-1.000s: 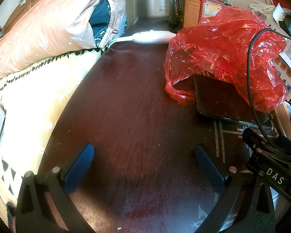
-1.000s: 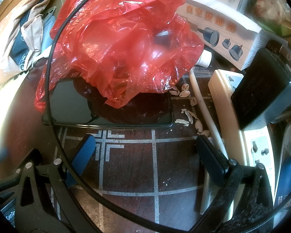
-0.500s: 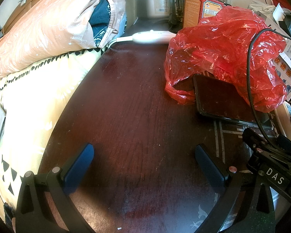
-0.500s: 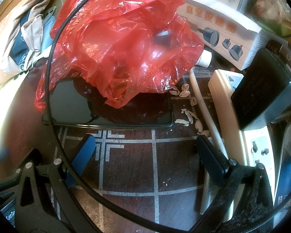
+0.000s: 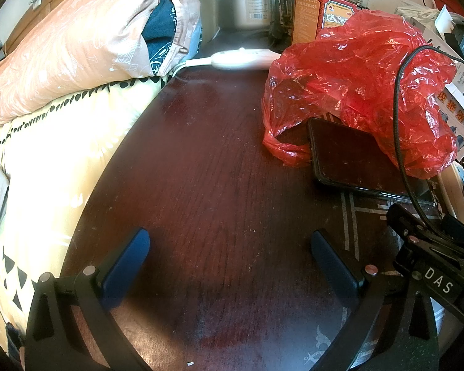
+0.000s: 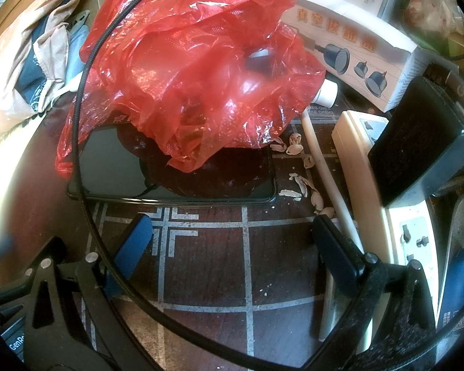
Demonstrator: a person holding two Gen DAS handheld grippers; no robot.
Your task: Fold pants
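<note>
No pants show in either view. My left gripper (image 5: 230, 239) stands open low over a dark wooden table (image 5: 201, 185), nothing between its blue-padded fingers. My right gripper (image 6: 232, 225) is open too, resting over the patterned part of the table (image 6: 207, 266) just in front of a black phone (image 6: 114, 170). The right gripper's black frame (image 5: 433, 262) appears at the right edge of the left wrist view, close beside the left one.
A red plastic bag (image 5: 355, 86) lies partly over the phone (image 5: 349, 157). A black cable (image 6: 77, 117) loops across the right view. A power strip (image 6: 386, 204), boxes (image 6: 355, 49) and nut shells (image 6: 303, 185) crowd the right. A bed with a cream quilt (image 5: 55, 142) and peach pillow (image 5: 77, 43) borders the table's left.
</note>
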